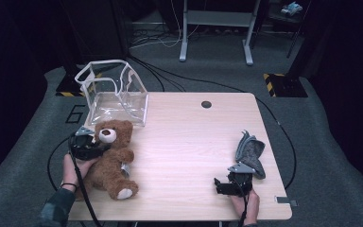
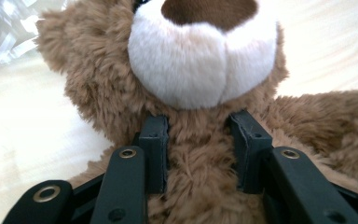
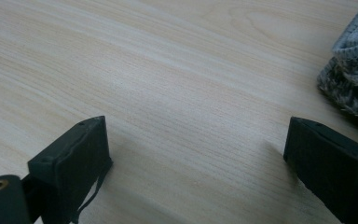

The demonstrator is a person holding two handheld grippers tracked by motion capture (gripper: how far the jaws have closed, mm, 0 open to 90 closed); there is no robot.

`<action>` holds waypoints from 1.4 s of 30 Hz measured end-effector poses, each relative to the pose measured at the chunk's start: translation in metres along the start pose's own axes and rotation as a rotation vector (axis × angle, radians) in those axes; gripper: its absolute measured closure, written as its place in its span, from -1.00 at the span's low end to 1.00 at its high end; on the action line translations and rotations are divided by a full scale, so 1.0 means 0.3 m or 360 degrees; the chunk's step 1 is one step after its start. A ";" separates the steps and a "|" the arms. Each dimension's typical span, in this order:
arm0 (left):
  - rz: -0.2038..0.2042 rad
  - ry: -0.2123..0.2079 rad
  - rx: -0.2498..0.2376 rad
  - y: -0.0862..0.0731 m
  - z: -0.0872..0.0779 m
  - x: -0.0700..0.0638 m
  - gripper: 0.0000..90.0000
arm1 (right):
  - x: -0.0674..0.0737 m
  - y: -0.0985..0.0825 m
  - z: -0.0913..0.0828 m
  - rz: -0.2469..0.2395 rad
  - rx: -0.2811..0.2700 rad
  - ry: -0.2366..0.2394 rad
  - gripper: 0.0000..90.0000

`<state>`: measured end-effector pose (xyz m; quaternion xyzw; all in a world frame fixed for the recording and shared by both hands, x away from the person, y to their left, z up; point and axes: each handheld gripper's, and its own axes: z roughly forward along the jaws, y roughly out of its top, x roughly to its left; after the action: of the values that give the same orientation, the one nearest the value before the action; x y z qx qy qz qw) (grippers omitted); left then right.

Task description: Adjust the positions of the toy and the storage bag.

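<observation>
A brown teddy bear (image 1: pixel 111 158) with a white muzzle lies on its back at the left of the wooden table (image 1: pixel 189 137). My left gripper (image 1: pixel 101 147) reaches in from the left, its jaws on either side of the bear's neck. In the left gripper view the teddy bear (image 2: pixel 200 60) has its neck fur squeezed between the two black pads of my left gripper (image 2: pixel 200 135). My right gripper (image 1: pixel 219 185) rests low near the front right edge. Seen in its own view, the right gripper (image 3: pixel 196 149) is open wide over bare wood.
A clear plastic bag (image 1: pixel 113 92) with white trim stands open at the table's back left, just behind the bear. A crumpled grey cloth (image 1: pixel 250 152) lies beside the right gripper, at the right edge of its view (image 3: pixel 354 74). A round cable hole (image 1: pixel 206 104) sits near the back edge.
</observation>
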<state>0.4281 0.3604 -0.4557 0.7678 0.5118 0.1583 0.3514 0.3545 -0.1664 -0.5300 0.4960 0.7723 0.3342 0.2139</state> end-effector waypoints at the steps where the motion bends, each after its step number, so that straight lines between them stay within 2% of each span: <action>1: -0.0042 -0.0003 -0.0027 -0.010 0.001 0.002 0.37 | 0.000 0.000 0.000 0.0000 0.0000 0.0000 -0.87; 7: -0.0036 -0.0026 -0.0025 -0.014 -0.007 0.016 0.32 | 0.000 0.000 0.000 0.0001 0.0000 0.0000 -0.87; 8: -0.0074 -0.0015 -0.0039 -0.015 -0.006 0.012 0.27 | 0.000 0.000 0.000 0.0001 0.0000 0.0000 -0.87; 10: -0.0039 -0.0021 -0.0035 -0.009 -0.012 0.020 0.11 | 0.000 0.000 0.000 0.0001 0.0000 0.0001 -0.87; 11: -0.0070 -0.0010 -0.0057 -0.007 -0.012 0.017 0.03 | 0.000 0.000 0.000 0.0000 0.0001 0.0001 -0.87; 14: -0.0054 0.0036 -0.0053 0.005 -0.023 0.011 -0.22 | 0.000 0.001 0.001 0.0000 -0.0001 0.0002 -0.87; 16: -0.0037 0.0060 -0.0027 0.015 -0.031 0.008 -0.40 | 0.000 0.000 0.001 0.0000 0.0000 0.0002 -0.87; 17: -0.0007 0.0070 -0.0006 0.021 -0.038 0.009 -0.49 | 0.000 0.001 0.001 0.0000 0.0000 -0.0002 -0.87; 18: -0.0011 0.0082 -0.0011 0.026 -0.043 0.005 -0.56 | 0.000 0.001 0.001 0.0003 -0.0001 0.0000 -0.87; 20: -0.0013 0.0095 -0.0003 0.041 -0.054 0.000 -0.67 | 0.000 0.001 0.001 0.0002 -0.0001 -0.0003 -0.87; 22: -0.0030 0.0114 -0.0031 0.056 -0.058 -0.007 -0.71 | 0.001 0.001 0.002 0.0006 -0.0003 -0.0002 -0.87; 24: -0.0055 0.0131 -0.0022 0.074 -0.049 -0.015 -0.81 | 0.001 0.001 0.002 0.0008 -0.0003 -0.0007 -0.87; 25: -0.0045 0.0129 0.0006 0.084 -0.042 -0.015 -0.87 | -0.001 0.001 0.001 -0.0003 0.0002 0.0004 -0.87; 26: -0.0071 0.0144 -0.0018 0.087 -0.032 -0.020 -0.93 | 0.000 0.001 0.001 -0.0001 0.0001 -0.0001 -0.87; 27: -0.0060 0.0141 0.0006 0.094 -0.030 -0.020 -0.97 | 0.000 0.001 0.001 0.0004 -0.0001 0.0000 -0.87; 29: -0.0082 0.0135 -0.0004 0.106 -0.027 -0.026 -1.00 | 0.000 0.001 0.002 0.0004 -0.0004 -0.0001 -0.87; 30: -0.0068 0.0135 0.0000 0.111 -0.027 -0.027 -1.00 | 0.000 0.001 0.002 0.0004 -0.0004 -0.0006 -0.87; 31: -0.0086 0.0134 -0.0026 0.116 -0.023 -0.033 -1.00 | 0.000 0.001 0.001 0.0002 -0.0001 -0.0003 -0.87; 33: -0.0055 0.0138 0.0008 0.127 -0.026 -0.038 -1.00 | -0.001 0.001 0.001 -0.0003 0.0002 0.0001 -0.87; 35: -0.0056 0.0142 0.0004 0.136 -0.022 -0.051 -1.00 | 0.000 0.001 0.001 0.0002 0.0000 0.0002 -0.87; 37: -0.0022 0.0158 -0.0001 0.151 -0.024 -0.064 -1.00 | 0.000 0.001 0.002 0.0004 -0.0002 -0.0005 -0.87; 41: 0.0003 0.0156 -0.0017 0.187 -0.033 -0.082 -1.00 | 0.001 0.001 0.002 0.0007 -0.0003 -0.0008 -0.87; 42: -0.0006 0.0161 -0.0035 0.193 -0.033 -0.088 -1.00 | 0.001 0.001 0.002 0.0007 -0.0003 -0.0008 -0.87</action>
<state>0.4500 0.3272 -0.4050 0.7539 0.5288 0.2018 0.3336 0.3550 -0.1659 -0.5302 0.4983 0.7704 0.3343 0.2155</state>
